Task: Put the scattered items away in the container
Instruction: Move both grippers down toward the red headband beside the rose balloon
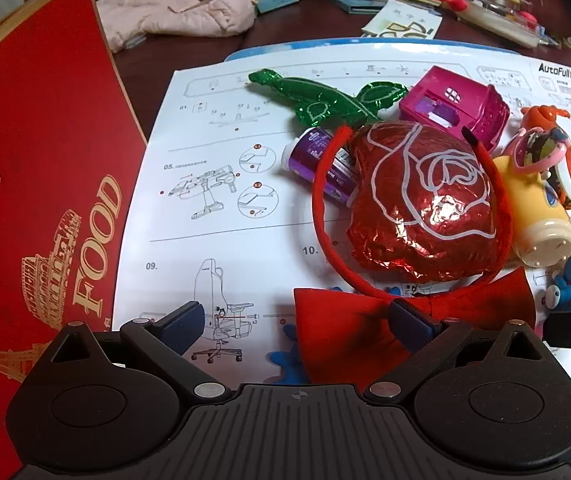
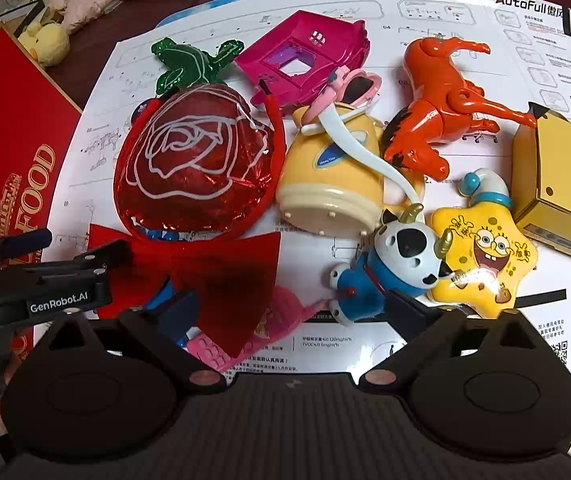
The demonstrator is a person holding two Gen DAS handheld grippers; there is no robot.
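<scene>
Bench [image 1: 189,46] clutter hasn't been touched yet: foil rose [image 2: 189,160], orange horse [image 2: 445,120] and the rest are left unboxed, both grippers' fingers [image 1: 183,326] spread empty.

Left gripper [image 1: 299,322] tilts steeply downward, jaws spread wide, empty. Right gripper [image 2: 295,308] is angled likewise, also wide apart and empty.

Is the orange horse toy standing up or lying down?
Lying down. The orange horse rests on its side on the instruction sheet, with its legs sticking out sideways instead of under it.
</scene>
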